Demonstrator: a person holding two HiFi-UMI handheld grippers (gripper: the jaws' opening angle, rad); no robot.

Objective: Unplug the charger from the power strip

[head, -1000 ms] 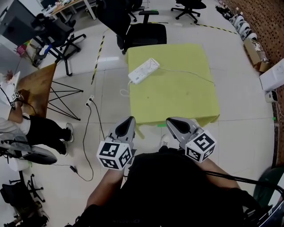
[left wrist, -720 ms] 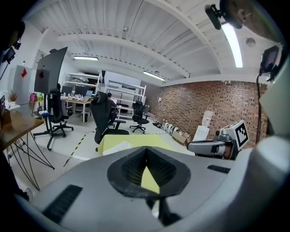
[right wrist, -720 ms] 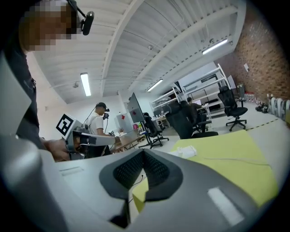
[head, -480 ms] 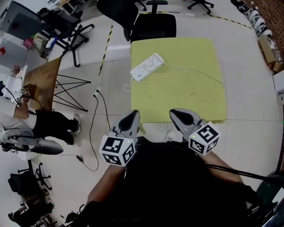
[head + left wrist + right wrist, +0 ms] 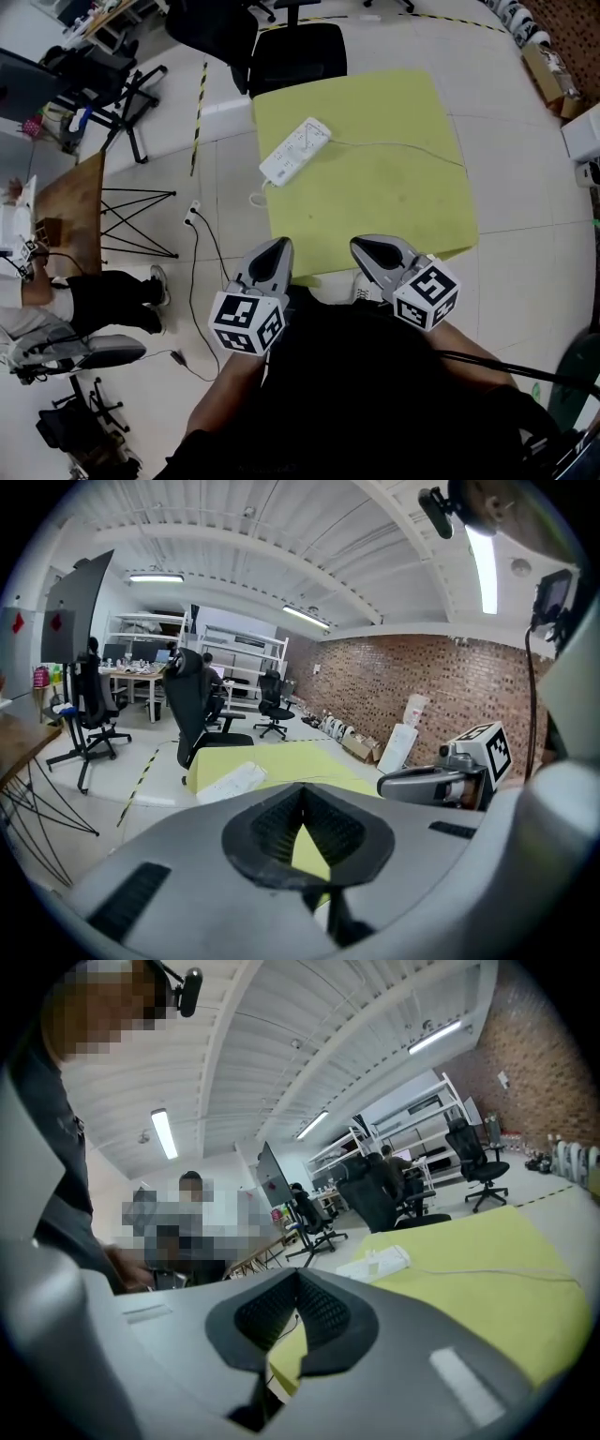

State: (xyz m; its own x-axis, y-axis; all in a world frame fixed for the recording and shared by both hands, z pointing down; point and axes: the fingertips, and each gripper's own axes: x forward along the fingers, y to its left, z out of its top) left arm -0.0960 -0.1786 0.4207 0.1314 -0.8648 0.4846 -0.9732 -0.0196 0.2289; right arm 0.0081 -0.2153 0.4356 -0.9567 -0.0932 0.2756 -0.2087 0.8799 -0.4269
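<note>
Left gripper (image 5: 280,246) and right gripper (image 5: 362,246), the 2 closed and empty, by the near edge of the yellow desk (image 5: 394,197), white power strip (image 5: 293,150) at its far left, charger perhaps plugged in

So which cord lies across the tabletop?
The thin white cord running right from the power strip over the yellow table; the black cords lie on the floor beside it.
</note>
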